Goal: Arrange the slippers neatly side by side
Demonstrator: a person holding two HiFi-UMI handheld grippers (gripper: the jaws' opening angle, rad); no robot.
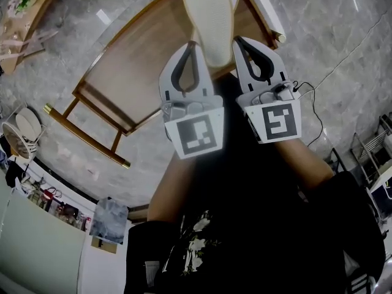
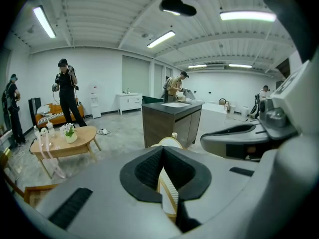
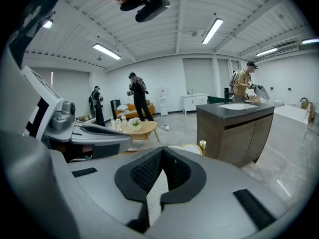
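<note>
Carry step: one pale slipper (image 1: 211, 17), sole toward the head camera, is held above the wooden-framed tabletop (image 1: 138, 78). The left hand-held gripper (image 1: 191, 52) and right hand-held gripper (image 1: 248, 49) each have their jaws clamped on an edge of it. Next move, as I judge it: set it down flat and level, release both grips, then bring its mate alongside; no second slipper is in view.

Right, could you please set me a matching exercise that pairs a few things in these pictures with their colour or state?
Things:
1 slipper
2 left gripper
3 table
4 floor

Colour or state:
a grey marble
b wooden frame
c cream sole
d shut on the slipper

Pairs: 1-c; 2-d; 3-b; 4-a
</note>
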